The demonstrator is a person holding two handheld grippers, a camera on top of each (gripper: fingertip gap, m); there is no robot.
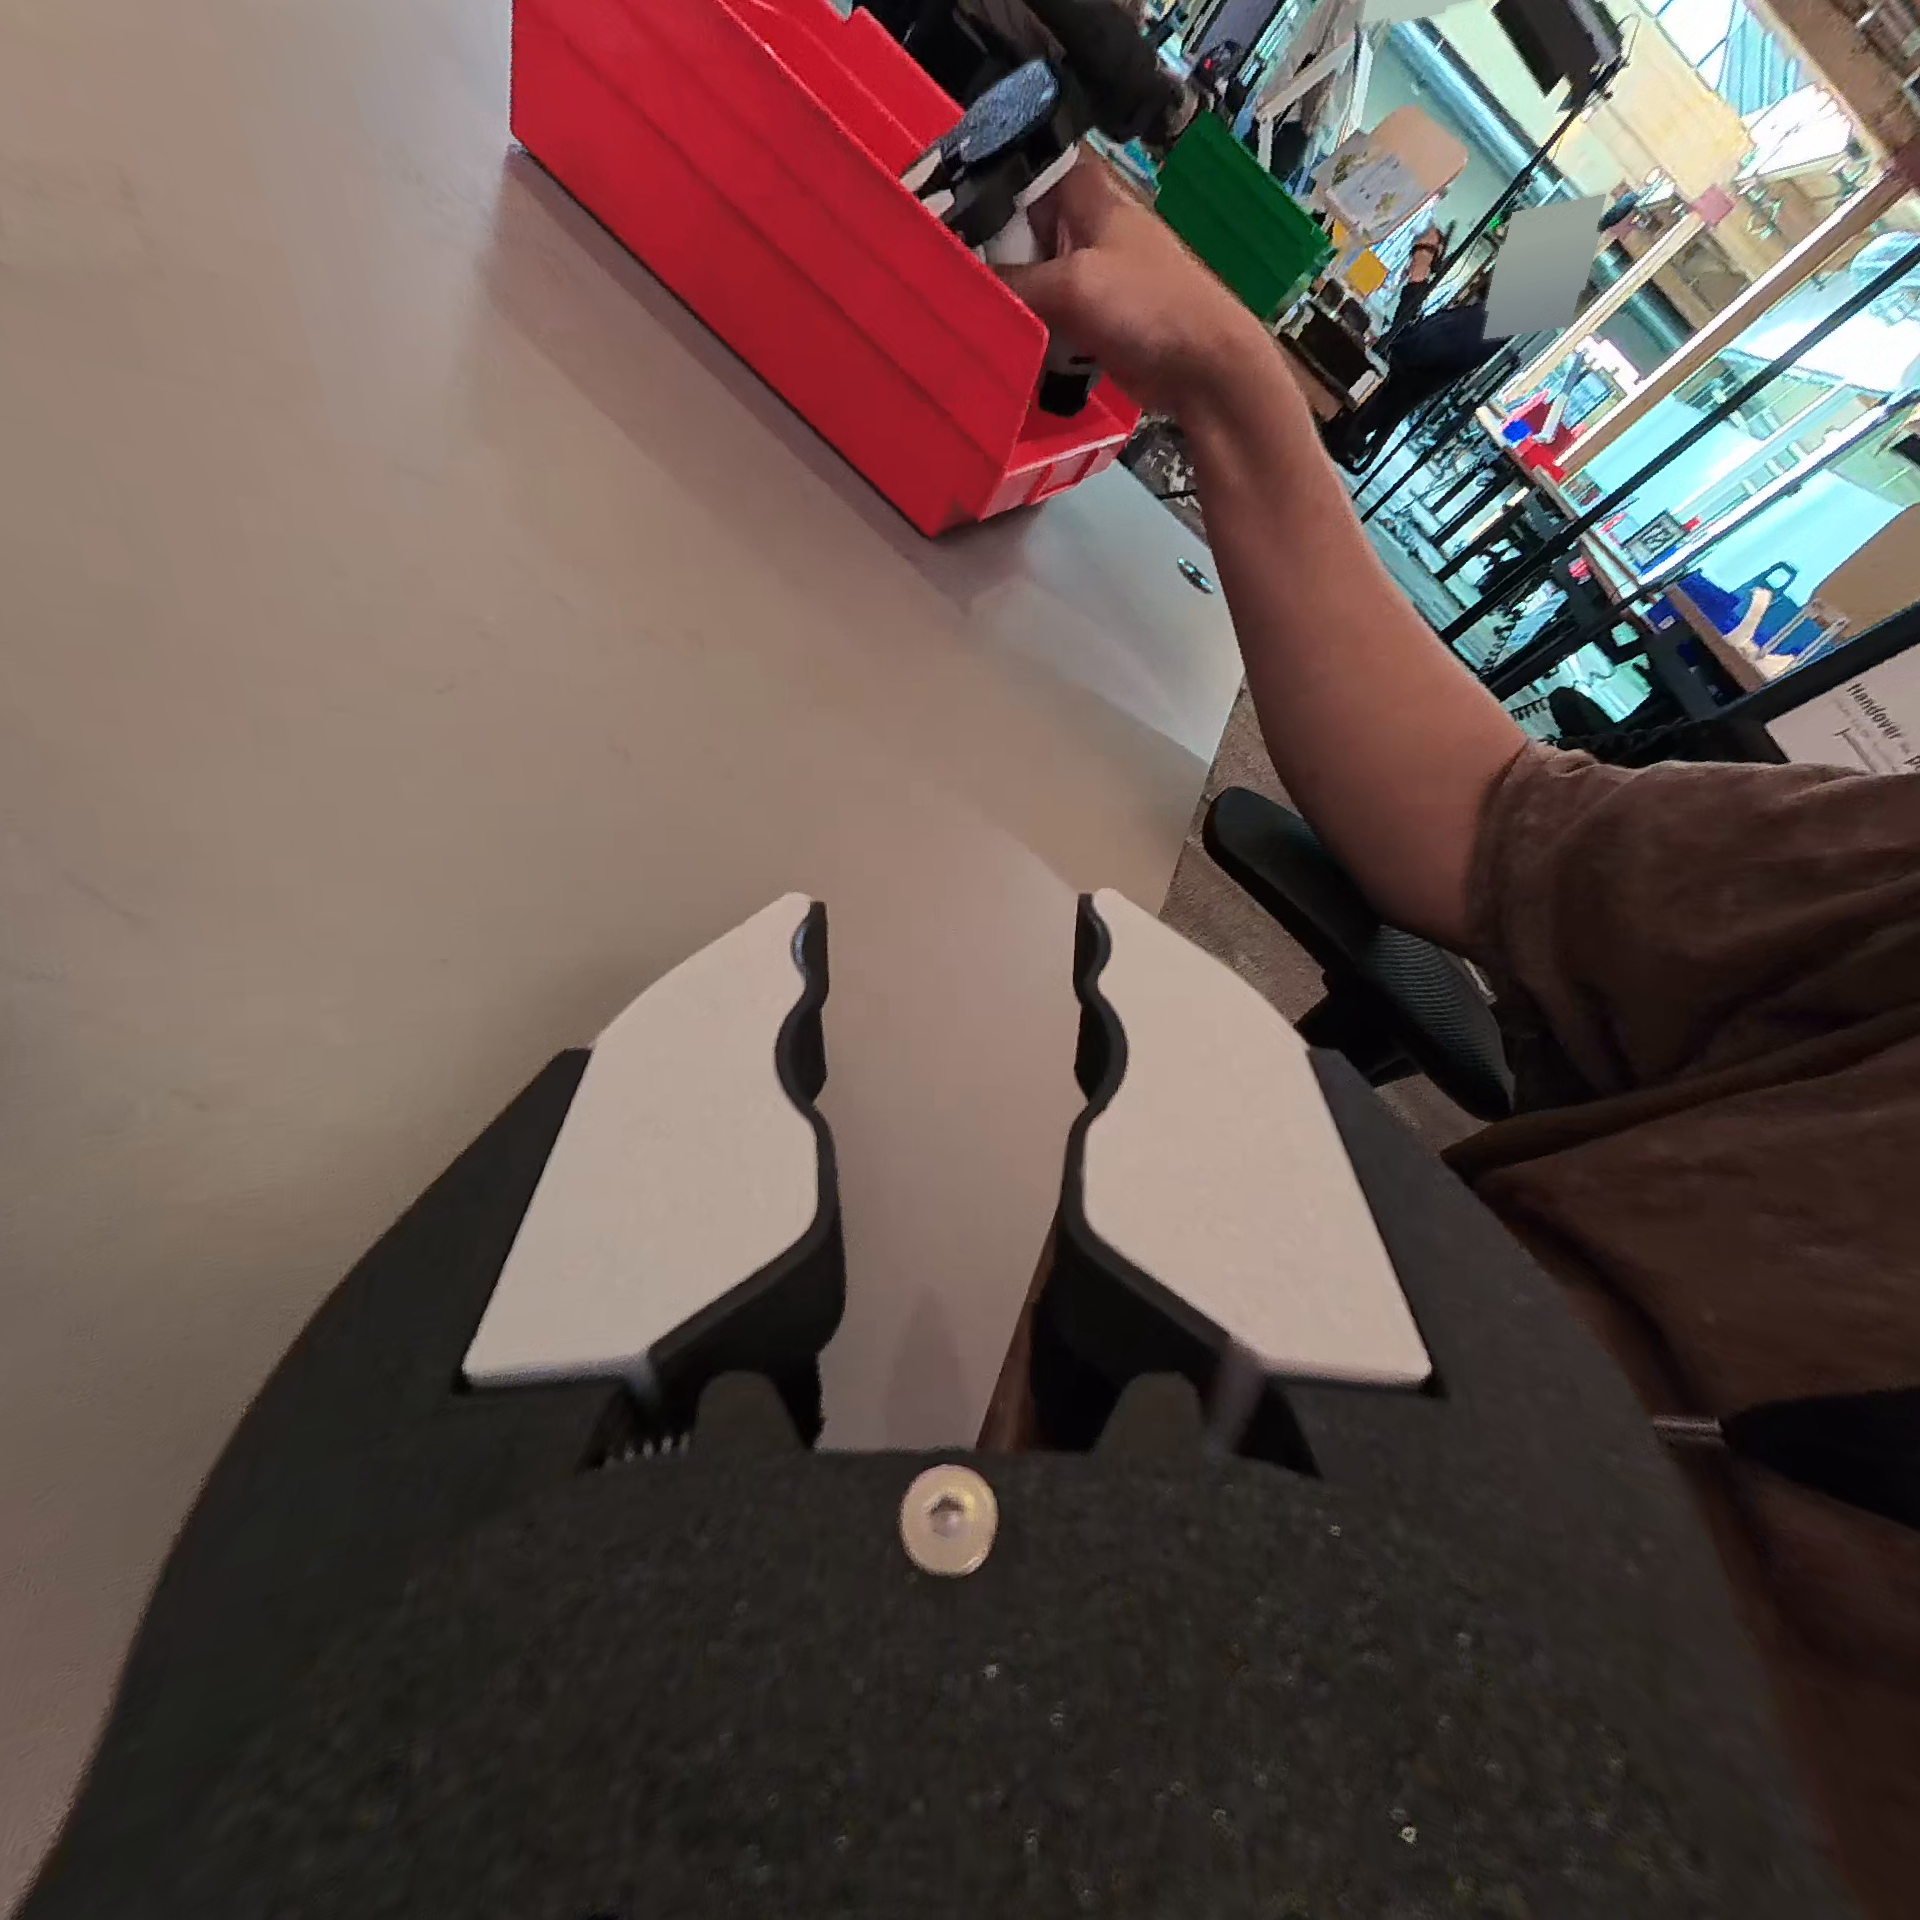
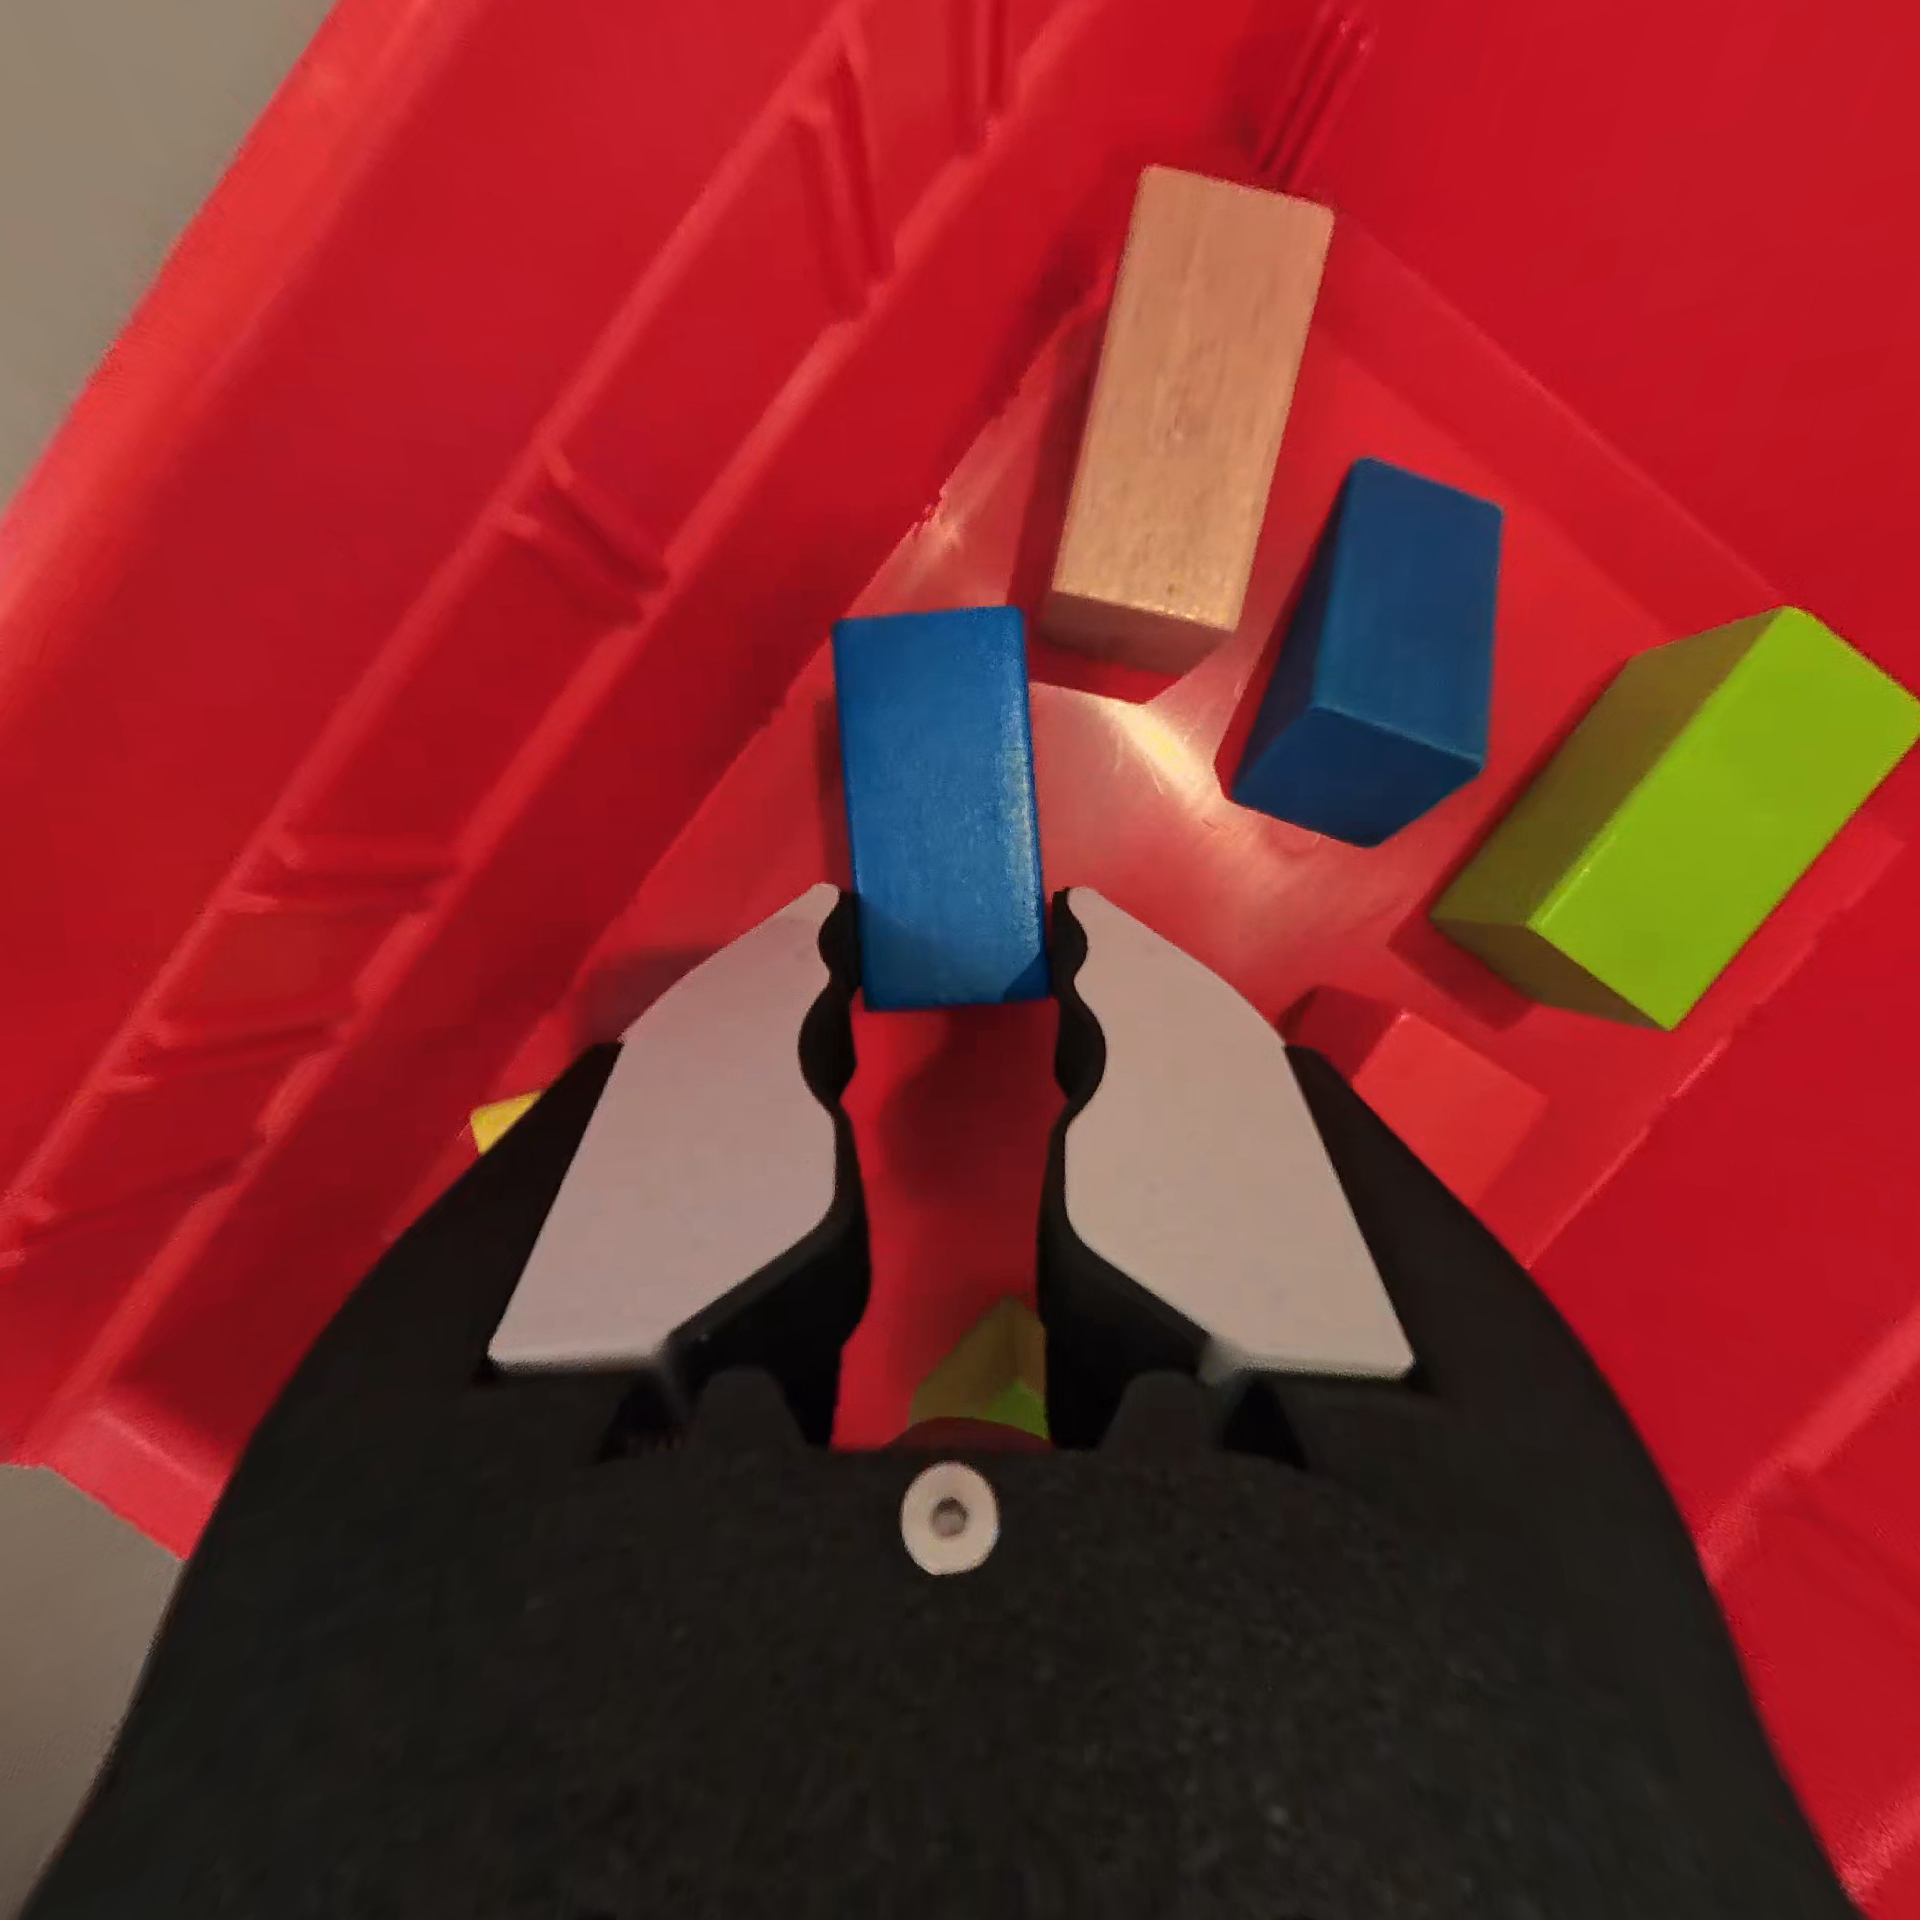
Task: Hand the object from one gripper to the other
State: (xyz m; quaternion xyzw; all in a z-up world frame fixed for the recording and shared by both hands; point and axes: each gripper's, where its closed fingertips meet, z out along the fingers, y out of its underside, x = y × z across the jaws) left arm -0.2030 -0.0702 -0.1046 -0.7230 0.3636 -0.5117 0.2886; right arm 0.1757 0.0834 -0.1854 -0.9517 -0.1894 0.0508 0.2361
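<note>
1. The right gripper (image 2: 954, 925) reaches down into the red plastic bin (image 2: 582, 499), and its fingertips pinch the near end of a blue rectangular wooden block (image 2: 940, 800). Most of the block sticks out past the tips.
2. The left gripper (image 1: 951, 935) hangs over the pale grey table (image 1: 312, 623), well apart from the bin, with its jaws parted and nothing between them.
3. The step in hand looks like lifting the block clear. The hold is shallow, so a firm squeeze and a straight rise away from the bin wall seem wise; tilting could let the block pivot.
4. The free far end suits the handover, giving the left gripper room to clamp.
5. On the bin floor lie a natural wood block (image 2: 1184, 416), a darker blue block (image 2: 1371, 655), a lime green block (image 2: 1683, 821) and a small red piece (image 2: 1449, 1112). A yellow piece and another green one are partly hidden by the gripper.
</note>
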